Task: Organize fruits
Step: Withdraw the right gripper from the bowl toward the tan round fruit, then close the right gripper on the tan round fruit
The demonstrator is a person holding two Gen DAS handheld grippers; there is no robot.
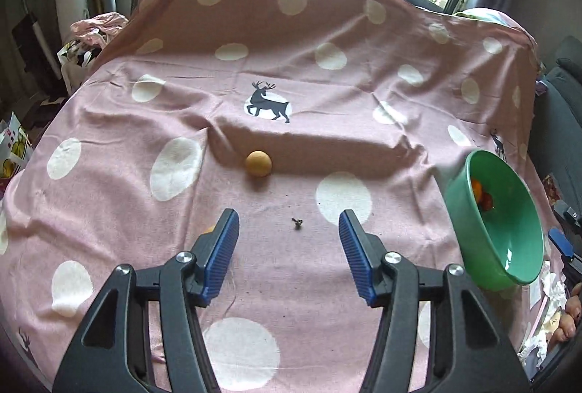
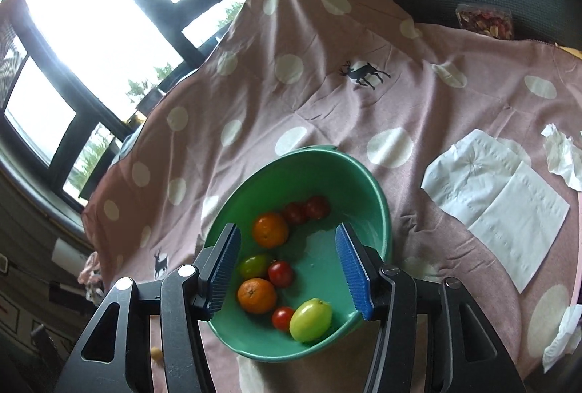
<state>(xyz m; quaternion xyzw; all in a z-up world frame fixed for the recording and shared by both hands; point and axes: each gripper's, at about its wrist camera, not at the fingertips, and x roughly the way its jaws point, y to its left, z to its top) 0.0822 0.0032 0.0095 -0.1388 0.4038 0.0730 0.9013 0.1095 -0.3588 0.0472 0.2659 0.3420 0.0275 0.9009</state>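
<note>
Fruit [image 1: 258, 164], round and tan with no long axis, lies on the pink cloth [image 1: 109, 211] beyond the released left gripper [image 1: 289, 224], slightly left. Right view: the right gripper [image 2: 287, 244], spread and empty, hovers over the green bowl [image 2: 378, 211].

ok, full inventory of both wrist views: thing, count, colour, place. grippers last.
bowl: 1, green, on the cloth, tilted, right gripper's pads at its near rim
oranges: 2, orange, in bowl
tomatoes: 4 small, red, in bowl
yellow-green fruits: 2, one greener, in bowl
loose round fruit: 1, tan-orange, on cloth ahead of left gripper
small dark scrap: 1, on cloth between left fingers' line
cloth: 1, pink with white dots and deer print
paper napkins: flat and crumpled, white, right of bowl
left gripper: open, empty, blue pads
right gripper: open, over bowl
</note>
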